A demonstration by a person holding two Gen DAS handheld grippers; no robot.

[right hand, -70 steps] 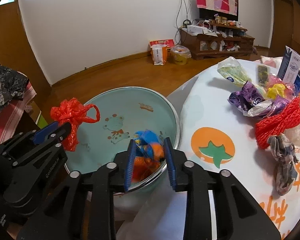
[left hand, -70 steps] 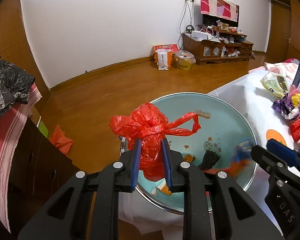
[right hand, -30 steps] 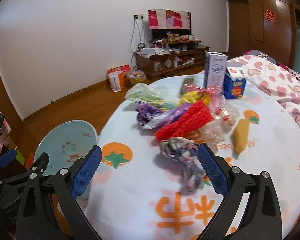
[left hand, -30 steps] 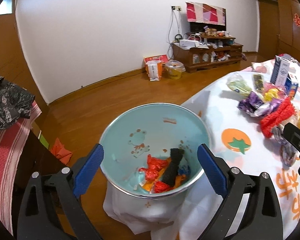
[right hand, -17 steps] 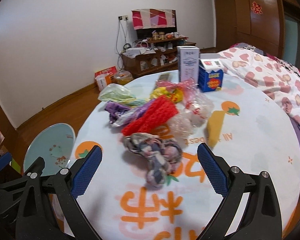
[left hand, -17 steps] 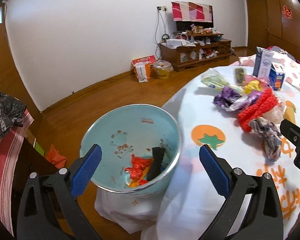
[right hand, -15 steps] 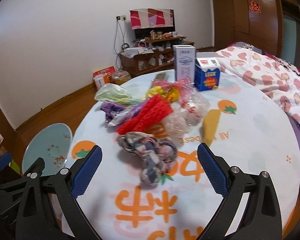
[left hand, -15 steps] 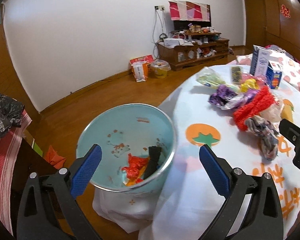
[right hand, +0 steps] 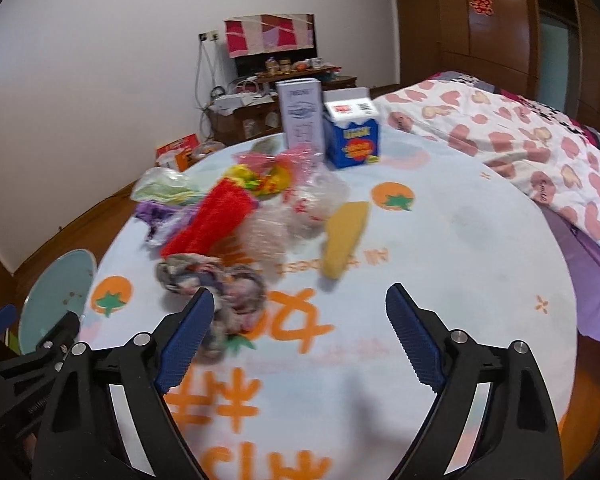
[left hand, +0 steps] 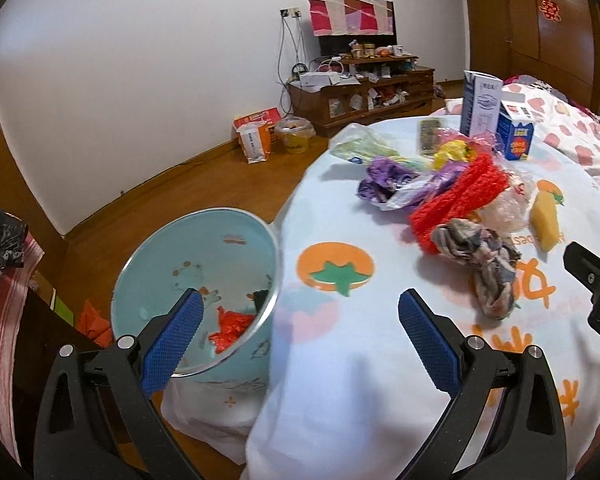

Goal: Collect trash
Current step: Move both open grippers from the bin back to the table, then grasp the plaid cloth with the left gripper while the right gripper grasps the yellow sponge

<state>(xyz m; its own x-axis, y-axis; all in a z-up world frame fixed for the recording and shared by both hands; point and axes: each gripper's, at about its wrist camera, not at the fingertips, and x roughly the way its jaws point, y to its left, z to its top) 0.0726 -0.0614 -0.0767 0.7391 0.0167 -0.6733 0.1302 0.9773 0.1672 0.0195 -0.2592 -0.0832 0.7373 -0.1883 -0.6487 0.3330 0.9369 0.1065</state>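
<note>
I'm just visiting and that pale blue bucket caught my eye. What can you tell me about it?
The bucket is round, pale blue, with a shiny metallic-looking rim and small cartoon prints inside. It stands open beside the table, against the hanging tablecloth, white cloth bunched at its base. Inside lie a red plastic bag and something dark.

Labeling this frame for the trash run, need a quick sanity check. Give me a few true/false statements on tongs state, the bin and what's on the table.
1. Both tongs are open and empty. True: the left tongs and right tongs hold nothing.
2. The light blue bin has nothing in it. False: a red plastic bag and a dark item lie at its bottom.
3. The red knitted piece lies on the table. True.
4. The blue carton lies flat on its side. False: it stands upright beside the tall white box.
5. The right tongs grip the patterned cloth. False: the cloth rests on the table, ungripped.
</note>
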